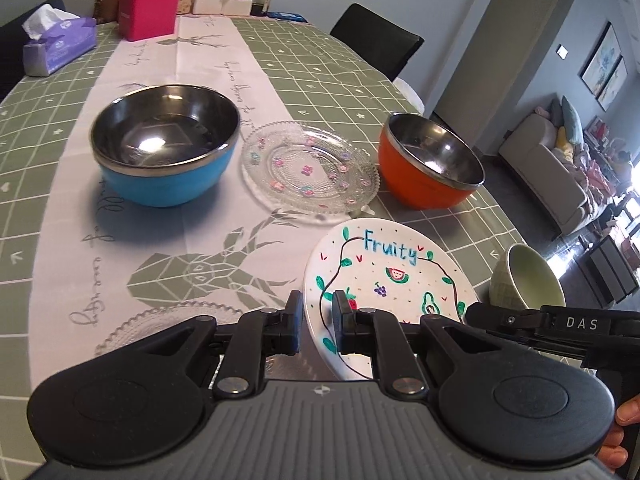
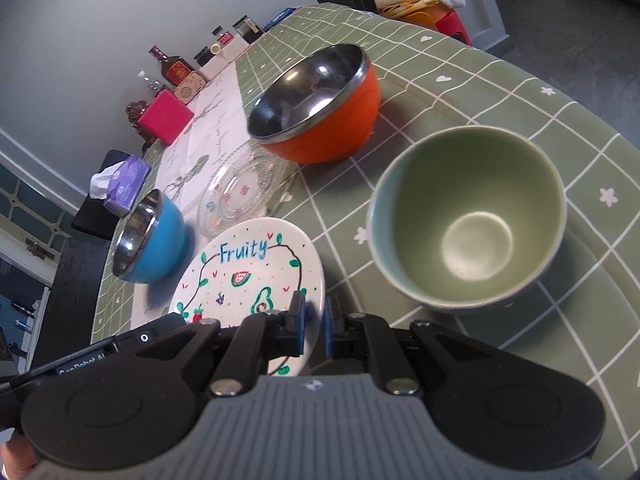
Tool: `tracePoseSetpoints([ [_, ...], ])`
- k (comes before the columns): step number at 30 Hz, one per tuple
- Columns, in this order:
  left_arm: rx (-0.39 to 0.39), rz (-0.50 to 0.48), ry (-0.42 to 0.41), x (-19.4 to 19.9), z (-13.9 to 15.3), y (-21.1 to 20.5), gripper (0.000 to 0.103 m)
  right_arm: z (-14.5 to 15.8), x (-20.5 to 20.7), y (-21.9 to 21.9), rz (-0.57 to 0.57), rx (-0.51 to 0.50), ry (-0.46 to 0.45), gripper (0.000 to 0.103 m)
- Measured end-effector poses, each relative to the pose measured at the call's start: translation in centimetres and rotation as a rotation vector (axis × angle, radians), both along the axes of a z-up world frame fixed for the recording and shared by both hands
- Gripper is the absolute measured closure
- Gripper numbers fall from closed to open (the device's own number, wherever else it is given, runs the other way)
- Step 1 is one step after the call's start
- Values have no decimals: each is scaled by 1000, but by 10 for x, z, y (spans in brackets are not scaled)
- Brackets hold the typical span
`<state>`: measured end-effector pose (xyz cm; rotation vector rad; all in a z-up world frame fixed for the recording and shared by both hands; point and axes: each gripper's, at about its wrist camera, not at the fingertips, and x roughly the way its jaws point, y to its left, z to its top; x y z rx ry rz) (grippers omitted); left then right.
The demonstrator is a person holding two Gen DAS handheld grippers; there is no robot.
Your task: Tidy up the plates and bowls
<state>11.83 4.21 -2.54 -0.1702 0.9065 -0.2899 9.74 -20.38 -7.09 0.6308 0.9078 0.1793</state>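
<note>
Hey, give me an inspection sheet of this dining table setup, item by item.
Surface: green checked tablecloth with white runner.
Job's things: Fruity plate, glass plate, second glass plate, blue bowl, orange bowl, green bowl.
Clutter: tissue box, pink box, bottles and jars.
Grippers: left gripper straddles the Fruity plate rim; right gripper at its opposite rim.
Cables: nothing seen.
Surroundings: chair, sofa.

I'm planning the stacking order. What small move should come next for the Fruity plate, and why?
Probably carry the Fruity plate forward over the glass plate. The left gripper has its fingers astride the rim and the plate looks lifted, while the glass plate lies flat and empty just beyond, a likely stacking base.
</note>
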Motion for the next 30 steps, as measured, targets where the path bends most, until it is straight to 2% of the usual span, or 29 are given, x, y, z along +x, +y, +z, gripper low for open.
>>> tracePoseSetpoints([
  [8,3,94,16,-16,7,33,87,4,1,30,86,24,-20,96],
  [20,50,254,100,-46,2,95,86,2,-1,100,267,4,-45,96],
  [30,54,292,157,-56,-10,105,86,-3,-6,120,335,-40,-47,97],
])
